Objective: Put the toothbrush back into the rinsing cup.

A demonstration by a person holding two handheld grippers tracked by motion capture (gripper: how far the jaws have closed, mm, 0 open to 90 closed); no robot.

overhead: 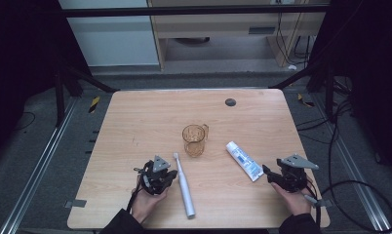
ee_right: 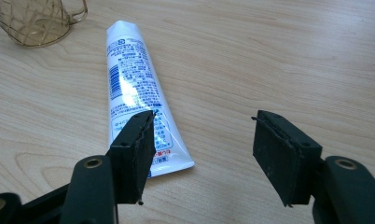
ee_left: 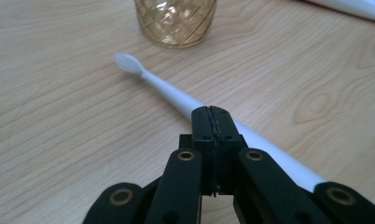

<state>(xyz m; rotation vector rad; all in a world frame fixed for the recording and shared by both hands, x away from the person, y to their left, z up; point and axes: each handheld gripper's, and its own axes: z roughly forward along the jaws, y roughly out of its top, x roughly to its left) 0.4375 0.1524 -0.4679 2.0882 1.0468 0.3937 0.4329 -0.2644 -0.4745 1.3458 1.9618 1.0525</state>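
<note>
Toothbrush (ee_left: 176, 95) handle behind left tool (ee_left: 212, 122)

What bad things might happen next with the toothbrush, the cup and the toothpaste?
The left gripper is shut with nothing in it, right beside the toothbrush; a push might roll the brush away. The right gripper is open, and the toothpaste tube lies off to one side of its jaws, so closing now would likely miss it. The amber cup stands near both and might get knocked.
</note>
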